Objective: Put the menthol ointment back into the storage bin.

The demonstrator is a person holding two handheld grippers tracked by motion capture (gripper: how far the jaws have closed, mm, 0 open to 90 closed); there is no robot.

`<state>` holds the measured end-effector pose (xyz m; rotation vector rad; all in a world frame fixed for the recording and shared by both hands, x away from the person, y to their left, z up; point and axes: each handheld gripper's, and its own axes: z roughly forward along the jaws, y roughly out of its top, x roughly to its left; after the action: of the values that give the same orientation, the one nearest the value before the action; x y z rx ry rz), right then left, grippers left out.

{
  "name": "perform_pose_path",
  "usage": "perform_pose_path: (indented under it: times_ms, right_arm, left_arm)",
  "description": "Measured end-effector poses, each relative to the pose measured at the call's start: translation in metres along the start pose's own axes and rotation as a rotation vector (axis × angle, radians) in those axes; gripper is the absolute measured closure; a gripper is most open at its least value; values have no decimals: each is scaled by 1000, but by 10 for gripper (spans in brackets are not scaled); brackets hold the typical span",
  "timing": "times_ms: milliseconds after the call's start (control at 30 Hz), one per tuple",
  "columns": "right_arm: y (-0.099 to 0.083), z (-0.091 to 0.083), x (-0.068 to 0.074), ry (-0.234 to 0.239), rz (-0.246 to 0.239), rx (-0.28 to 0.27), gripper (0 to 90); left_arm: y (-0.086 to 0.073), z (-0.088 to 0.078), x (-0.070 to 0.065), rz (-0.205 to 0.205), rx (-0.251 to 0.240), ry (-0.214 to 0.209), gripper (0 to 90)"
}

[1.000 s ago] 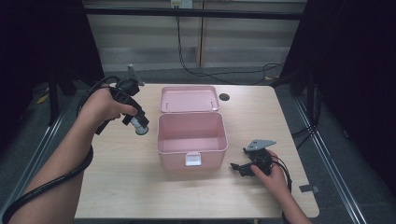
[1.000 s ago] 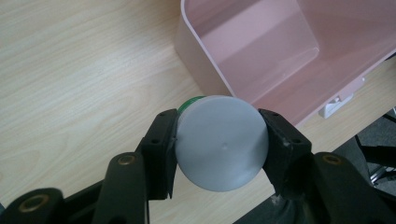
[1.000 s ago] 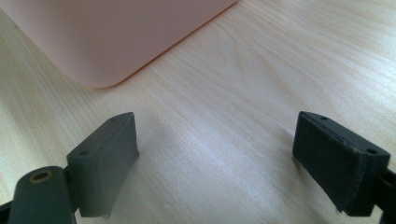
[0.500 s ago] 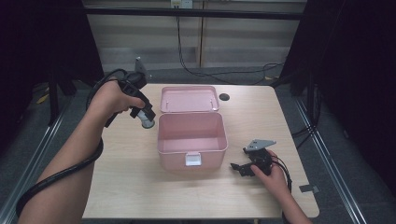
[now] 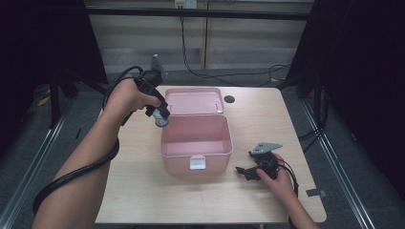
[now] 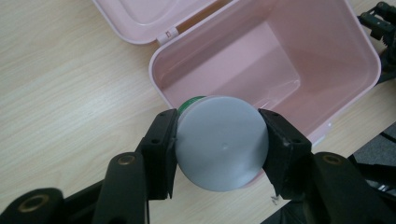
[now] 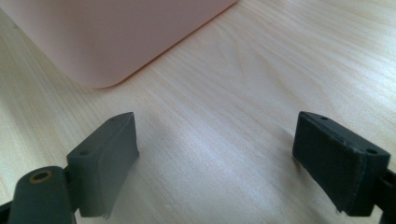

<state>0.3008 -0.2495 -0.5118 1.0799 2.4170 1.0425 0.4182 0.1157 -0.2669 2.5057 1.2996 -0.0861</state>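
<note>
Left gripper (image 6: 219,144) jaws clamp grey-capped jar (image 6: 222,135) at pink box (image 5: 197,143) rim | right gripper (image 7: 229,158) jaws released on surface (image 5: 143,191) | advice: centre jar over cavity, lower, then release.

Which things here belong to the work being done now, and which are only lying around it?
Part of the work:
- left gripper, jaws closed on the round grey container
- pink box, open, its lid laid back

Not part of it:
- right gripper, jaws open and holding nothing, low over the table
- cables on the floor behind the table
</note>
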Motion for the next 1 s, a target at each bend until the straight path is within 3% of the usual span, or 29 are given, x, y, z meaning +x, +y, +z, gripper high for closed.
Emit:
perform_pose_path:
  times_ms: [400, 1000]
  right_arm:
    - [0, 0, 0, 0, 0, 0, 133]
    - [0, 0, 0, 0, 2, -1, 133]
  left_arm:
    - [16, 16, -13, 12, 11, 3, 503]
    - [26, 46, -23, 13, 31, 4, 503]
